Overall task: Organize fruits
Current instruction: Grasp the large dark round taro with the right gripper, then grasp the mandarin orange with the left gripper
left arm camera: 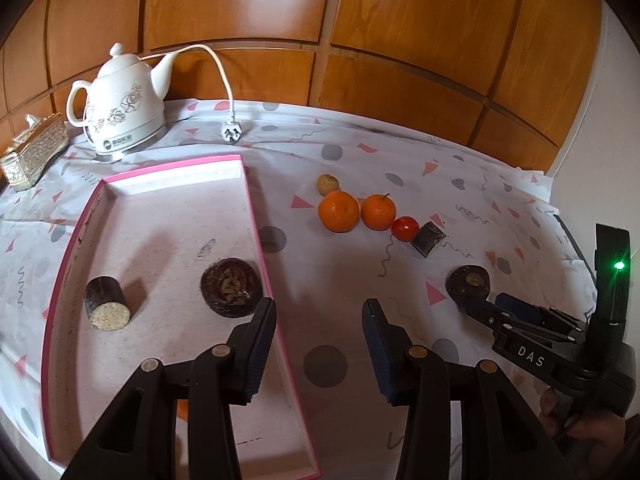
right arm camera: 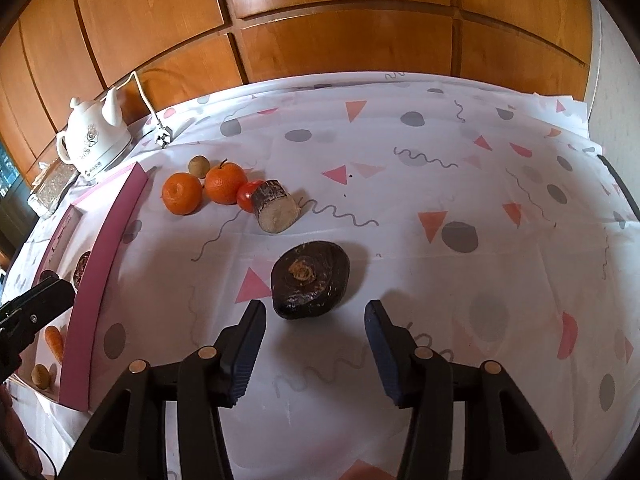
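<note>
Tools both agape, empty: left tool (left arm camera: 319, 342) over pink-rimmed tray (left arm camera: 256, 216); right tool (right arm camera: 316, 338) near dark rough round root (right arm camera: 310, 285).

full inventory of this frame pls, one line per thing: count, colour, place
tray: 1, pink rim, left on the table
dark root chunks: 4, dark brown; two in the tray, one by the tomato, one just ahead of the right gripper
oranges: 2, orange, mid-table
tomato: 1, red, beside the oranges
small round fruit: 1, tan, behind the oranges
kettle: 1, white, back left, plug lying loose
ornate box: 1, gold, far left
tablecloth: 1, white, patterned
left gripper: 1, black, fingers open, empty
right gripper: 1, black, fingers open, empty
</note>
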Action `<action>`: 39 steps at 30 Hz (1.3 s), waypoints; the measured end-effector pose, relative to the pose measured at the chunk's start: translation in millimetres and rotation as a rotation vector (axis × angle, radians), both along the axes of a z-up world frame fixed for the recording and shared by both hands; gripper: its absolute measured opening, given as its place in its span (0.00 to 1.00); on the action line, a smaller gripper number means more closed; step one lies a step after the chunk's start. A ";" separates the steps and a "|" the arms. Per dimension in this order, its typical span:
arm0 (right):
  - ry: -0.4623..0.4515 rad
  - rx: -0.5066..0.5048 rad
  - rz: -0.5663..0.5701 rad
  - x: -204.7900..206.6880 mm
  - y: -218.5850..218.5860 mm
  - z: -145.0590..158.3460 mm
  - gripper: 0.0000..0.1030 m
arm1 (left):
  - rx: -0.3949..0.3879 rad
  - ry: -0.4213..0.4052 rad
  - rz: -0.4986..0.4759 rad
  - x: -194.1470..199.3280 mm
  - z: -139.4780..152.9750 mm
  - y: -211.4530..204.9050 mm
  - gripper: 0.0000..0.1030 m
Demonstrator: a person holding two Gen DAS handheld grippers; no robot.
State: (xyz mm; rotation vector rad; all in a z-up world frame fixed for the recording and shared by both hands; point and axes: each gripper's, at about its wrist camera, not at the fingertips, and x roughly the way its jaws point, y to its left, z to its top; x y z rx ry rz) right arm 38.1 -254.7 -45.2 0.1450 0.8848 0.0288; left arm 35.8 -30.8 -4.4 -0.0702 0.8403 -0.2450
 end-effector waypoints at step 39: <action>-0.037 -0.140 0.059 37.4 12.2 -7.5 0.45 | -0.027 0.087 0.055 85.5 -16.7 -38.4 0.48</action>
